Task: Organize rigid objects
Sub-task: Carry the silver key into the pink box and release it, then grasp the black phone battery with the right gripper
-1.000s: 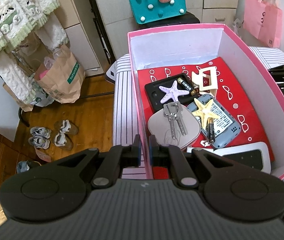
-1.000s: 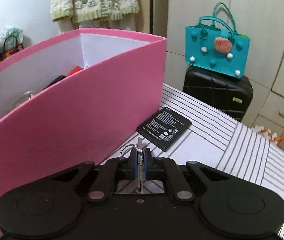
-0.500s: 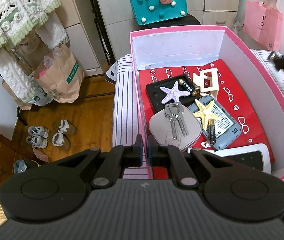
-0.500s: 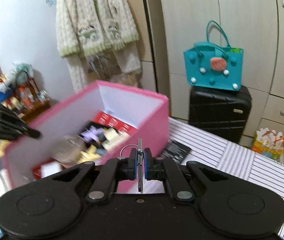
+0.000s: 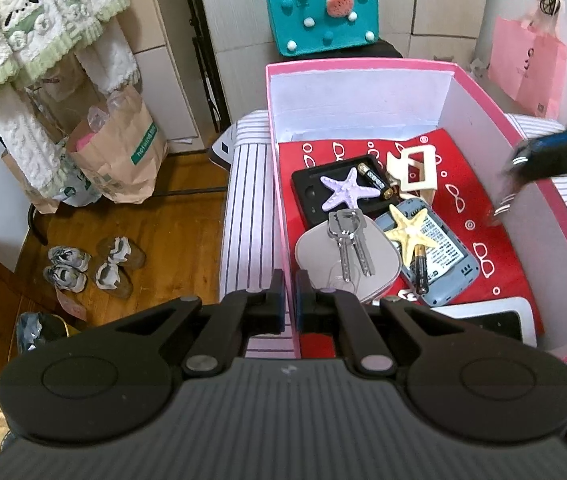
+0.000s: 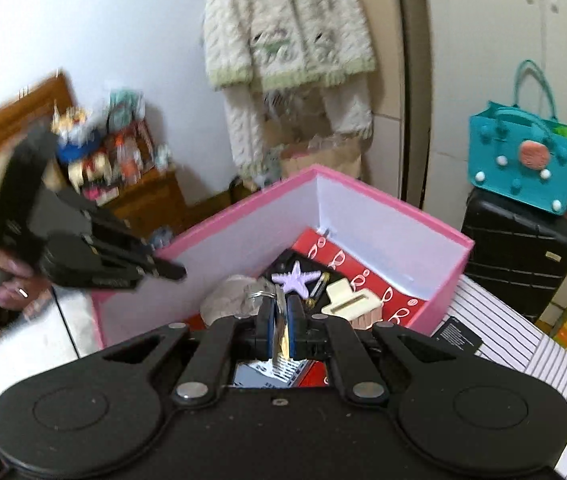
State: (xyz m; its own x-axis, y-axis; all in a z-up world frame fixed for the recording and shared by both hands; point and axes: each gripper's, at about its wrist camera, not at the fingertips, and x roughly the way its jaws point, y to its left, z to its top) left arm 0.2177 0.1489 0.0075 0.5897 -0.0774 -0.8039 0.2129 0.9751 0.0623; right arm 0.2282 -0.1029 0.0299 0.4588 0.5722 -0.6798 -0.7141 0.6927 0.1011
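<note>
A pink box [image 5: 363,66] lined with red paper stands on a striped tabletop. My left gripper [image 5: 288,300] is shut on the box's near left wall, one finger on each side. Inside lie a pair of keys [image 5: 347,240] on a grey pad, a purple starfish [image 5: 349,192], a yellow starfish [image 5: 409,234] on a grey phone [image 5: 439,256], batteries and a cream clip [image 5: 415,166]. My right gripper [image 6: 279,320] is shut on a metal key [image 6: 279,338] with a ring, and hovers over the box's [image 6: 363,192] right rim. It shows blurred in the left wrist view [image 5: 535,156].
A flat black battery pack [image 6: 457,334] lies on the striped table [image 6: 523,344] outside the box. A teal bag [image 6: 523,160] sits on a black suitcase [image 6: 519,256] behind. Shoes [image 5: 95,264] and a paper bag [image 5: 119,160] are on the wooden floor at left.
My right gripper has risen with the key from beside the box's outer wall to above its rim and now looks into the box. The left gripper has stayed on the wall.
</note>
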